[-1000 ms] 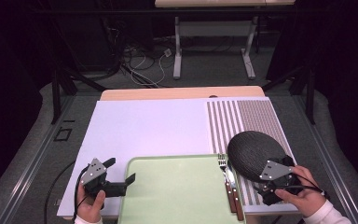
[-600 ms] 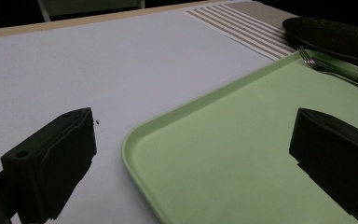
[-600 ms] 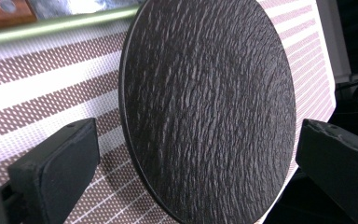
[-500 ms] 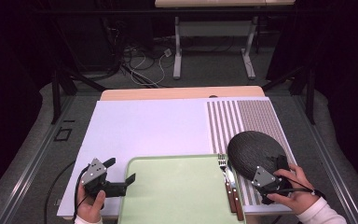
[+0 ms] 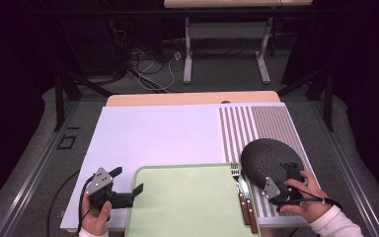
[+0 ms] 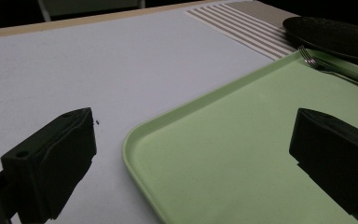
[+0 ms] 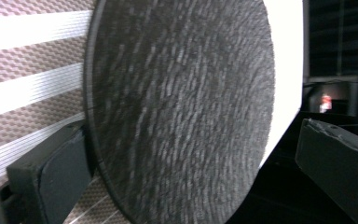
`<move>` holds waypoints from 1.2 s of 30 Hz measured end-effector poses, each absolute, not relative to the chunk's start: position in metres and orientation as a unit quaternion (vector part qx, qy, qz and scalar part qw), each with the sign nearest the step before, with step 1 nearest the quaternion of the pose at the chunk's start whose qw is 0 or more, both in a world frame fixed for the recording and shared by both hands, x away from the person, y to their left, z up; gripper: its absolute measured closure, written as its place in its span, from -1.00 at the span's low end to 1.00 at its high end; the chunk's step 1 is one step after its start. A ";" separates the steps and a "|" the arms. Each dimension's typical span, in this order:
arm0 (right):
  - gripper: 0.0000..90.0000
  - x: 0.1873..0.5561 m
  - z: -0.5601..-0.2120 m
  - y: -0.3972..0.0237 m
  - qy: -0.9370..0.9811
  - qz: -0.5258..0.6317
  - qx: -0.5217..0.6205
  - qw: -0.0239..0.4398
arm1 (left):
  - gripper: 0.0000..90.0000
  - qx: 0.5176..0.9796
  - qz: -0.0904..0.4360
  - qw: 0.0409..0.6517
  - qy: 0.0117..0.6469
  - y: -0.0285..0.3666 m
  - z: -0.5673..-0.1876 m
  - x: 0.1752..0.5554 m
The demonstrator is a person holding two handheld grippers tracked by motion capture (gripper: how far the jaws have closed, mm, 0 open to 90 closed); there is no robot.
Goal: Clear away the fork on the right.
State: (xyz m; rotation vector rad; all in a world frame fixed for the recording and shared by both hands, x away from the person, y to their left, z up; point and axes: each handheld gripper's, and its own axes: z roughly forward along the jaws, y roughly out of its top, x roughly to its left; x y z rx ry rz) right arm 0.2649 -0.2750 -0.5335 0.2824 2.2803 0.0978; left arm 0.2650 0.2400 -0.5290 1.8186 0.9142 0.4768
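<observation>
Right gripper (image 5: 290, 178) jaws apart straddling plate (image 5: 270, 160) rim lower right, for a grab; left gripper (image 5: 128, 185) apart at tray (image 5: 187, 207) corner.

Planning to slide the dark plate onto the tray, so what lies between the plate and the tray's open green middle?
In the high view, a fork and knife lie along the tray edge beside the plate.

We note a fork (image 5: 235, 174) and a knife (image 5: 247, 200) lying side by side at the green tray's (image 5: 187, 207) right edge, on a white table (image 5: 153, 133) with a striped mat (image 5: 256, 126).
</observation>
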 end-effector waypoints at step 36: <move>-1.00 0.274 -0.550 -0.267 0.893 -0.009 0.059 0.446 | -0.99 0.753 0.198 0.501 0.379 0.240 -0.529 0.265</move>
